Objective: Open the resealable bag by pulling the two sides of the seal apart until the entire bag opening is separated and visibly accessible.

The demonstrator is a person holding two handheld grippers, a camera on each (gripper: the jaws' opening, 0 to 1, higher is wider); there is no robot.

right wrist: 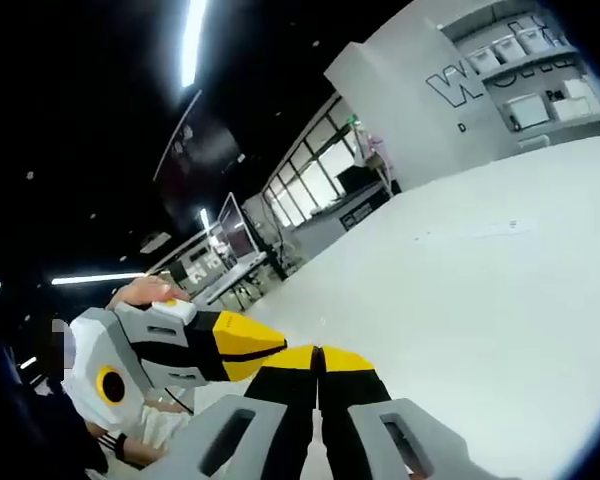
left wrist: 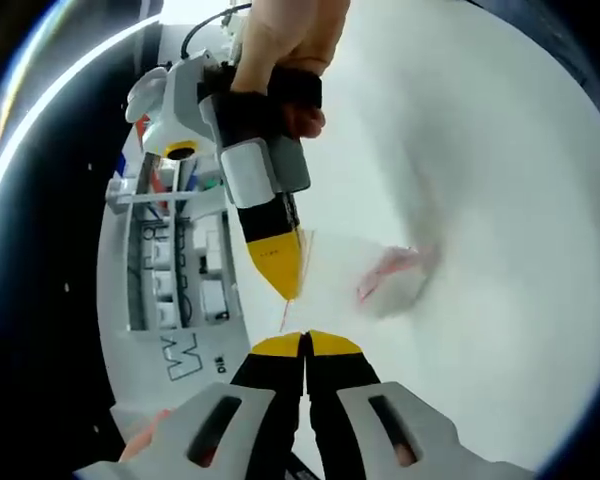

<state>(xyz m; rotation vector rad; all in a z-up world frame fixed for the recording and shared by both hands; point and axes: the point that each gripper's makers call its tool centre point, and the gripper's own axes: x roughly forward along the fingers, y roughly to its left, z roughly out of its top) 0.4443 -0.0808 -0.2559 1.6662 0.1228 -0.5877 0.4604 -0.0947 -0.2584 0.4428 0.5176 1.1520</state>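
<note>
The clear resealable bag hangs over the white table, with something pink inside and a thin red seal line along its near edge. In the left gripper view my left gripper is shut, its yellow tips at the lower end of that seal line. A hand holds my right gripper, which comes down from above, shut against the seal edge. In the right gripper view my right gripper is shut and the left gripper meets it tip to tip; the clear film is hard to make out there.
White shelves with bins and a white wall panel with dark letters stand beyond the table edge. The same shelves appear in the right gripper view, with windows and desks farther off. A person's arm and sleeve are close by.
</note>
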